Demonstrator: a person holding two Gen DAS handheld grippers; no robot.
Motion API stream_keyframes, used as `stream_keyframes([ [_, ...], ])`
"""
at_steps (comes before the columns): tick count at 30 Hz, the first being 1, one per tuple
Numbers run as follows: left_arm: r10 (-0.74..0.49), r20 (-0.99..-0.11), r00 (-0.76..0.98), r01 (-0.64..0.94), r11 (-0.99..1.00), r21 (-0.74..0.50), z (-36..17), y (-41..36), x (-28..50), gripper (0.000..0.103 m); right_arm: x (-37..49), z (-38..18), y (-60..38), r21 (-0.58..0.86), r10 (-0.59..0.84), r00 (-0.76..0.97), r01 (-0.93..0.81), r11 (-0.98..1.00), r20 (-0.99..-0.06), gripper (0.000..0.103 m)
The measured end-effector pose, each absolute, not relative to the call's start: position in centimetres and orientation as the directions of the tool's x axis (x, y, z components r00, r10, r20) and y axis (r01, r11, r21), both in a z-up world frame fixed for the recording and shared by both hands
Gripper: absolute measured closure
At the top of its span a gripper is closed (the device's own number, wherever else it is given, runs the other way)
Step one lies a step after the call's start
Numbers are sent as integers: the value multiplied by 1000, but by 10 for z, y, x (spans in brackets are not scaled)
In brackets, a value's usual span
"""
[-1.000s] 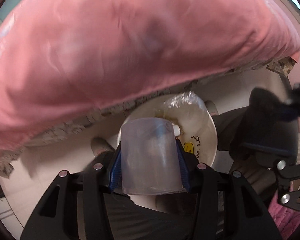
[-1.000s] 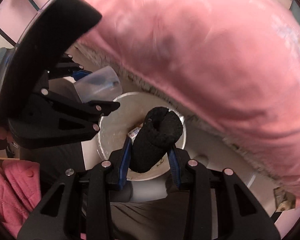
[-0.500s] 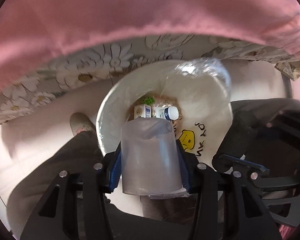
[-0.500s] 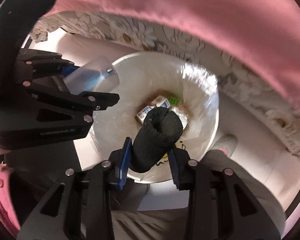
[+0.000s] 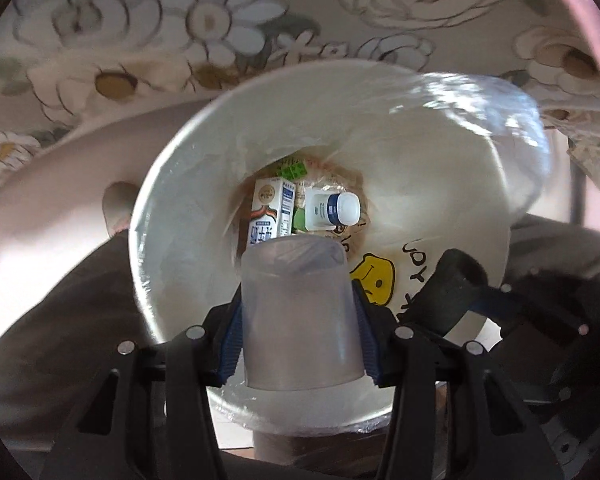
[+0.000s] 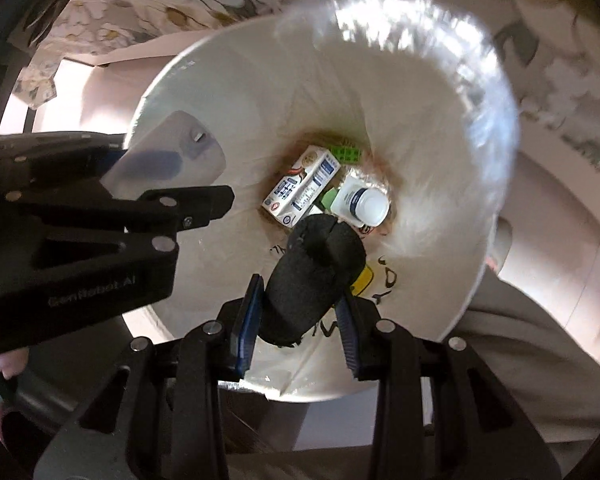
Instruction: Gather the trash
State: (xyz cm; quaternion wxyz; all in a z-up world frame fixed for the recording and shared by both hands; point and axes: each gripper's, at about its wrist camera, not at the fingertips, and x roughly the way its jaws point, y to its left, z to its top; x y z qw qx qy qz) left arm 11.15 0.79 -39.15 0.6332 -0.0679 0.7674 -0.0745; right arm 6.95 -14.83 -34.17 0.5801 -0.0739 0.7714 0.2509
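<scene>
My left gripper (image 5: 298, 322) is shut on an upside-down translucent plastic cup (image 5: 296, 280), held just above the near rim of a white bin (image 5: 140, 240) lined with a clear bag. My right gripper (image 6: 300, 304) is shut on a black rolled foam-like piece (image 6: 312, 276), also over the bin (image 6: 152, 92). At the bin's bottom lie a milk carton (image 6: 300, 186), a white bottle (image 6: 360, 200) and a green scrap (image 6: 346, 152). The right wrist view shows the cup (image 6: 168, 156) at the left; the left wrist view shows the black roll (image 5: 448, 296) at the right.
A floral cloth (image 5: 220, 20) hangs behind the bin. A person's grey trouser leg (image 5: 60, 300) and shoe (image 5: 116, 208) stand left of it, another leg (image 6: 540, 340) at the right. The bag liner bears a yellow smiley print (image 5: 374, 282).
Both grippers have come down close over the bin with their loads still held. The pink fabric has passed out of view above, and the bin's opening now fills both views.
</scene>
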Motion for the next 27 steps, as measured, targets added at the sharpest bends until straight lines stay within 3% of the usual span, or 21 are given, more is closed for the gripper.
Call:
stream_keyframes([
  [6, -212, -956, -202, -40, 977, -208, -403, 9, 114, 50, 67, -356, -142, 280, 155, -317, -398, 874, -936, 65],
  [8, -201, -959, -199, -42, 980, -197, -404, 8, 115, 38, 67, -358, -143, 285, 159, -324, -390, 876, -933, 56],
  [10, -200, -961, -194, -40, 980, -196, -403, 7, 115, 37, 68, -357, -144, 287, 168, -313, -386, 877, -935, 52],
  [27, -178, -973, -151, 13, 983, -182, -372, 4, 107, 37, 67, -336, -147, 277, 169, -282, -406, 871, -944, 52],
])
